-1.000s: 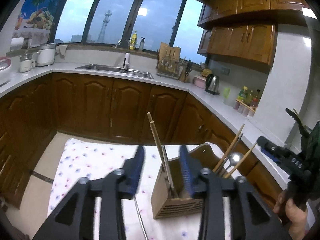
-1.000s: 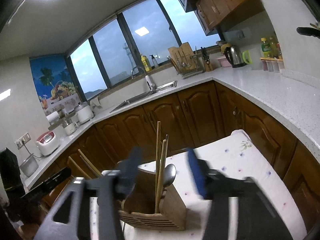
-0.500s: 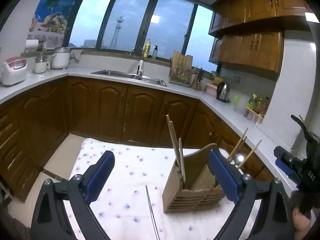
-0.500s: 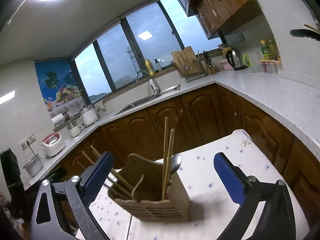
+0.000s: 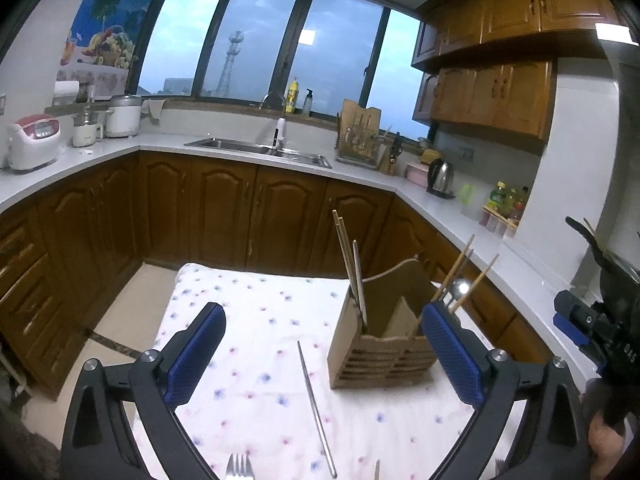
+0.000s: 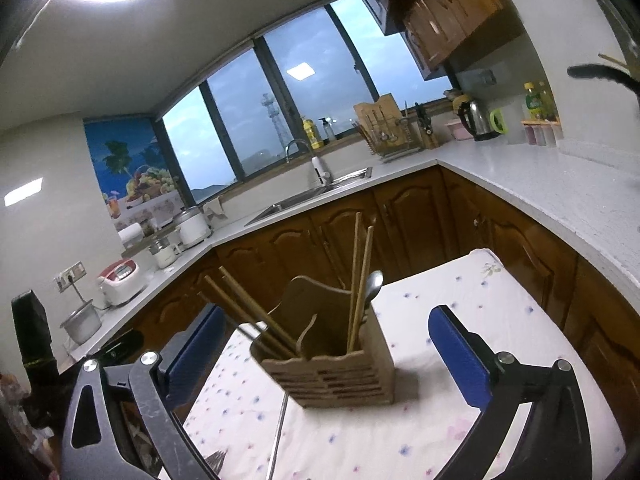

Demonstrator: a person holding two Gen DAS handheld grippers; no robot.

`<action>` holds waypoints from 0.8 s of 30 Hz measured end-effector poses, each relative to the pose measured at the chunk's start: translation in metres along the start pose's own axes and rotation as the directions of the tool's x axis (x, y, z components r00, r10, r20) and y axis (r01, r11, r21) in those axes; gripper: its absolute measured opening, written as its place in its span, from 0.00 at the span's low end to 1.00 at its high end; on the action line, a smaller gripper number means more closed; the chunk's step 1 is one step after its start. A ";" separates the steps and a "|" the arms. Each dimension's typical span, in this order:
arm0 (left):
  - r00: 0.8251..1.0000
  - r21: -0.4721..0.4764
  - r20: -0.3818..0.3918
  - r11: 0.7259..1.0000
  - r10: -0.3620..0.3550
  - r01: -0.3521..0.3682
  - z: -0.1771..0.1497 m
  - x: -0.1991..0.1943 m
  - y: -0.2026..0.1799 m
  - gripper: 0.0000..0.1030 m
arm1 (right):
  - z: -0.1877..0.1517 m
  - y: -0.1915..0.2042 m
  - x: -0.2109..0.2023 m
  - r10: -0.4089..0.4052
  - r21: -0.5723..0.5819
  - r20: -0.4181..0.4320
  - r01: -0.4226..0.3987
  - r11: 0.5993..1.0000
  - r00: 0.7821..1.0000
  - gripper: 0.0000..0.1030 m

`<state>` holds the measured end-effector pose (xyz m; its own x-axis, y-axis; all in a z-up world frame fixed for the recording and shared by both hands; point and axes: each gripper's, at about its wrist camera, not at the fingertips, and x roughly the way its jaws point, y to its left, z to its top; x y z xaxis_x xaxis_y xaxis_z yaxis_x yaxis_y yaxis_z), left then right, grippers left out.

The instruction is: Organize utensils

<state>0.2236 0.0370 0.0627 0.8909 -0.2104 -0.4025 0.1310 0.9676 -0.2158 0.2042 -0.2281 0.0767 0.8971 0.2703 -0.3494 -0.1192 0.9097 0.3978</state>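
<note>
Two chopstick pairs (image 6: 256, 318) (plus spoon (image 6: 371, 287)) stand in wooden holder (image 6: 340, 372).

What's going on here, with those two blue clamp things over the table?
A person is sorting utensils into a wooden holder on a flowered cloth. The left gripper and right gripper have both just opened and hold nothing. Chopsticks and a spoon stand in the holder. A metal chopstick and a fork lie on the cloth, not yet put away.
</note>
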 end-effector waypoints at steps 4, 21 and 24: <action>1.000 0.015 0.015 1.000 0.011 -0.011 -0.008 -0.020 0.003 0.98 | -0.008 0.012 -0.017 0.009 -0.028 0.007 -0.009 1.000 1.000 0.99; 0.999 0.080 -0.004 0.996 0.035 -0.035 -0.051 -0.090 0.004 0.99 | -0.058 0.045 -0.083 0.006 -0.183 -0.003 -0.006 0.983 1.000 1.00; 0.999 0.099 -0.015 0.994 0.040 -0.038 -0.062 -0.103 0.002 0.99 | -0.069 0.045 -0.091 -0.004 -0.186 -0.021 0.000 0.983 1.000 1.00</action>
<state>0.1048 0.0517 0.0489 0.8888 -0.1738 -0.4241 0.1393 0.9840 -0.1112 0.0882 -0.1902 0.0673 0.8883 0.2732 -0.3692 -0.1961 0.9525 0.2329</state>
